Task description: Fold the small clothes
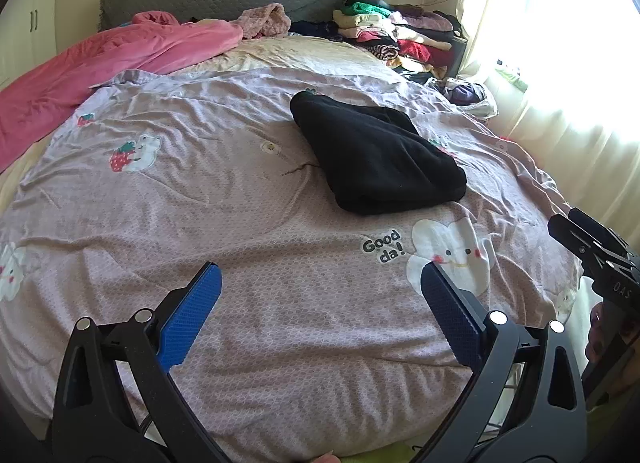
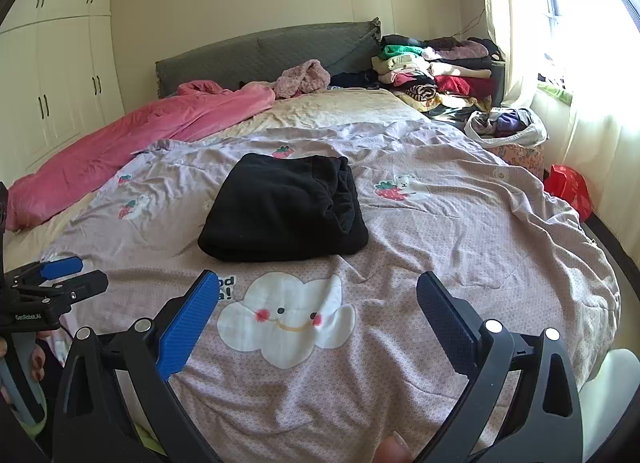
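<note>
Both grippers, left gripper [image 1: 320,303] and right gripper [image 2: 318,303], gape empty; black garment [image 2: 280,215] lies folded on bed [image 2: 460,223]; likely next: fetch another piece.

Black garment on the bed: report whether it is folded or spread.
Folded. The black garment lies as a compact layered bundle on the purple sheet, stacked edges showing at its right side.

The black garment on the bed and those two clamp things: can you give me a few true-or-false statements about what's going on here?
1. The black garment lies folded on the lilac cover. True.
2. The right gripper is clamped on it. False: open, holding nothing.
3. The left gripper is open. True.
4. The pink blanket covers the garment. False: it lies apart, to the left.
5. Stacked clothes sit near the headboard. True.
</note>
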A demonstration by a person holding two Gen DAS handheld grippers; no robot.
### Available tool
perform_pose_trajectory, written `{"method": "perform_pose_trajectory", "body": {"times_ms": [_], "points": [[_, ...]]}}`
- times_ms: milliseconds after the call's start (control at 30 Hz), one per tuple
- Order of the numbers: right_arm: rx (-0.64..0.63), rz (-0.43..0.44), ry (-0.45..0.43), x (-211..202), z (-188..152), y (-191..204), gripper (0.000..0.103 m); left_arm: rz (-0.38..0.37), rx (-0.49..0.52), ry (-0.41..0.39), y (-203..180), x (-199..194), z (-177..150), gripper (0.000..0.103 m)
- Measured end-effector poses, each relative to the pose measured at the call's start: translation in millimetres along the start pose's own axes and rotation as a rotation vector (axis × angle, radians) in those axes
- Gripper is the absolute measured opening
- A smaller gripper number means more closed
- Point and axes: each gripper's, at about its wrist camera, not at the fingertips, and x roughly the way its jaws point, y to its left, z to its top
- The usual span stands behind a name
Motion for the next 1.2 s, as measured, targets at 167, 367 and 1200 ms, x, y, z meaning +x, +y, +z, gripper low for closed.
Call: {"method": "perform_pose_trajectory", "body": {"times_ms": [167, 367, 1200], "points": [[0.005, 0.005, 0.012, 2.9, -2.5, 0.1, 0.098, 0.009, 0.002, 0.003, -0.5, 0.0, -0.8, 0.093], [0.003, 0.01, 0.02, 4.6, -4.4, 2.1, 0.098, 0.021, 0.002, 0.003, 1.6, -0.6, -1.9, 0.094], [0.009, 0.003, 0.041, 5.0, -8.7, 0.2, 0.098, 0.038, 0.007, -0.001, 3.2, -4.0, 1.8, 0.094]]}}
